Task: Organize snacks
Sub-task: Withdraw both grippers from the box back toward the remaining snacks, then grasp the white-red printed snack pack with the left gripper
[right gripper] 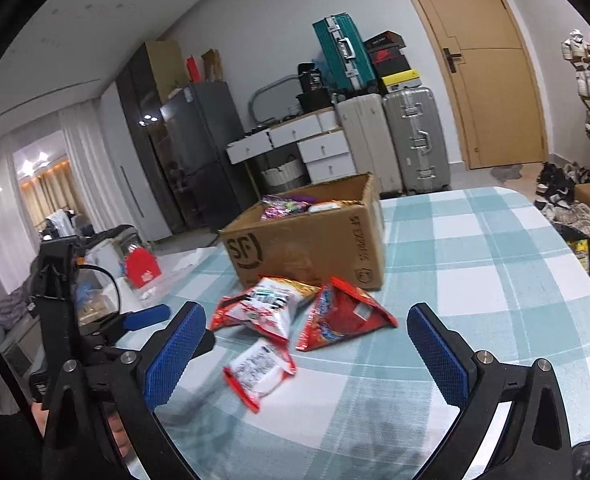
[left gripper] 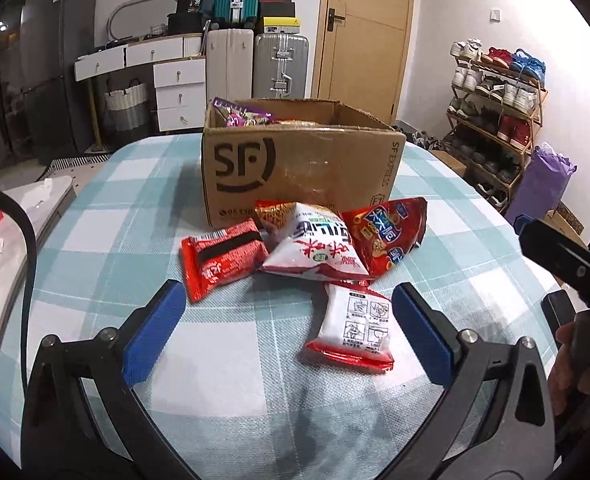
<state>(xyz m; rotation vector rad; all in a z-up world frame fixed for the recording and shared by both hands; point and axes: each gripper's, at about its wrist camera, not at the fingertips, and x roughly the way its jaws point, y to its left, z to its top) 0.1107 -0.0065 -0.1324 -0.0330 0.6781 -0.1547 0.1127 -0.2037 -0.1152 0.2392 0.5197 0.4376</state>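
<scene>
Right now both the left gripper (left gripper: 289, 314) and the right gripper (right gripper: 306, 338) are wide open and hold nothing, and the snack packs (left gripper: 315, 246) lie piled just ahead of them in front of the box (left gripper: 295, 160), so a careless grab might pinch two slippery packs and drop one.

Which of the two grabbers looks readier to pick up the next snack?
Probably left: its open gripper has the nearest white packet partly between its pads. The right gripper, open too, frames it less squarely.
</scene>
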